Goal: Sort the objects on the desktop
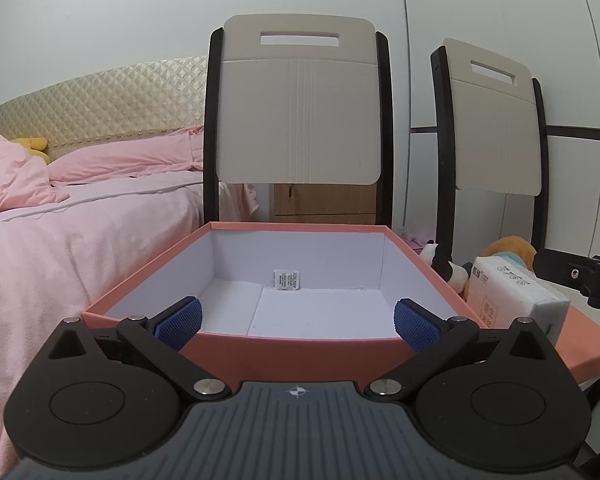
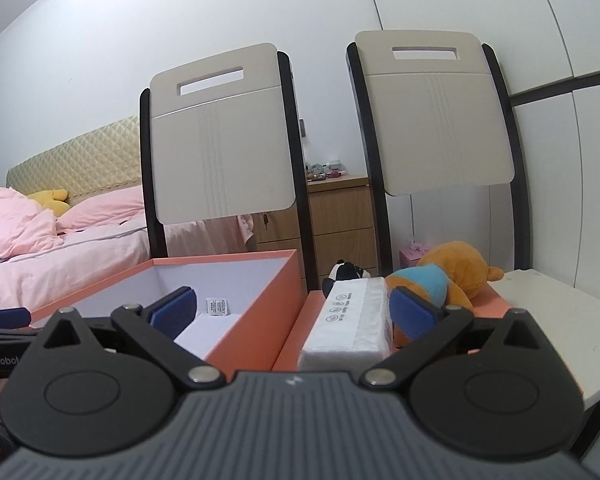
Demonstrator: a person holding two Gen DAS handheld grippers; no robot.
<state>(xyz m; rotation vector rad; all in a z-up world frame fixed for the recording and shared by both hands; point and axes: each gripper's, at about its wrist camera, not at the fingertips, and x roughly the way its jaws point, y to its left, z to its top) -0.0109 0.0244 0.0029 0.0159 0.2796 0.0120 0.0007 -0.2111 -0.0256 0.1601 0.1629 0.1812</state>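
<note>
An open salmon-pink box [image 1: 296, 350] with a white inside stands in front of my left gripper [image 1: 298, 320], which is open and empty at its near wall. A small white sachet [image 1: 286, 280] lies inside it. The box [image 2: 260, 312] and the sachet [image 2: 217, 306] also show in the right wrist view. A white tissue pack [image 2: 352, 322] lies on the pink lid [image 2: 290, 344] to the box's right. My right gripper [image 2: 296, 314] is open and empty just before the pack. An orange and blue plush toy [image 2: 440, 276] and a black and white panda toy [image 2: 346, 271] lie behind the pack.
Two folding chairs [image 1: 300, 100] [image 2: 436, 112] stand behind the table. A bed with pink bedding [image 1: 60, 216] is at the left. A wooden drawer unit [image 2: 336, 212] stands between the chairs. The white table top [image 2: 560, 320] runs to the right.
</note>
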